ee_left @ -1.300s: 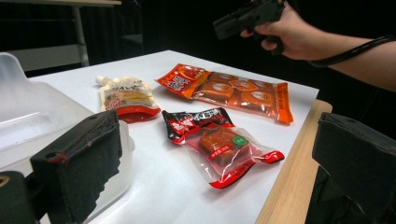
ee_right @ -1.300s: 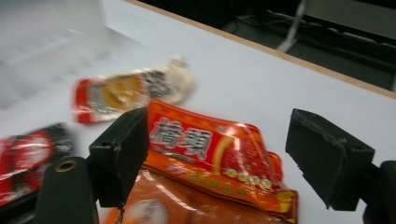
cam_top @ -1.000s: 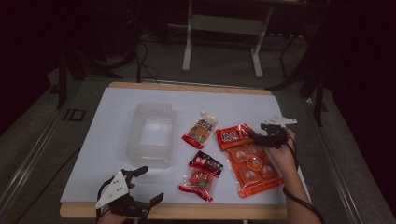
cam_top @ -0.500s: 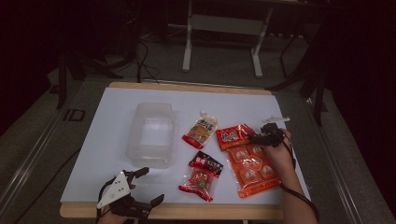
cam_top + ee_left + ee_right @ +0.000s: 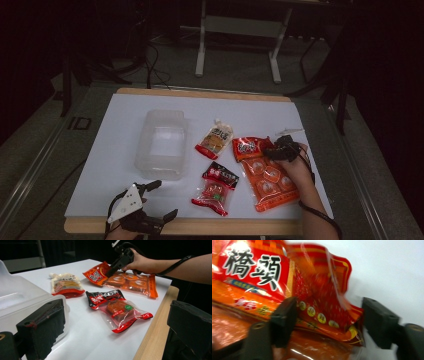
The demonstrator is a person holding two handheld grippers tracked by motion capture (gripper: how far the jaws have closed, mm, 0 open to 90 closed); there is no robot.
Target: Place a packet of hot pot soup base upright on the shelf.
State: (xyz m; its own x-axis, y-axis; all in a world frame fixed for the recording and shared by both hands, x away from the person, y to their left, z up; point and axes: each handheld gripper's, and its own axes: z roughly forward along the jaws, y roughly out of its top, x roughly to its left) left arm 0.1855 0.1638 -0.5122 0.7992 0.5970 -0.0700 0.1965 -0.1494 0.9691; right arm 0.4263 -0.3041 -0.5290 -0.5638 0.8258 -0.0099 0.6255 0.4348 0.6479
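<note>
Right tongs (image 5: 274,151): tilted down toward the bench, jaws part-spread and just been closing; a corner of the orange snack pack (image 5: 322,302) stands between them, with a gap visible at one jaw.
Right hand (image 5: 295,167): wrapped around the tongs' body, forearm running in from the lower edge, a black cable looped at the wrist.
Left tongs (image 5: 162,200): low over the near bench edge, jaws wide apart, nothing between them.
Left hand: under the grey three-cornered plate, mostly hidden.
</note>
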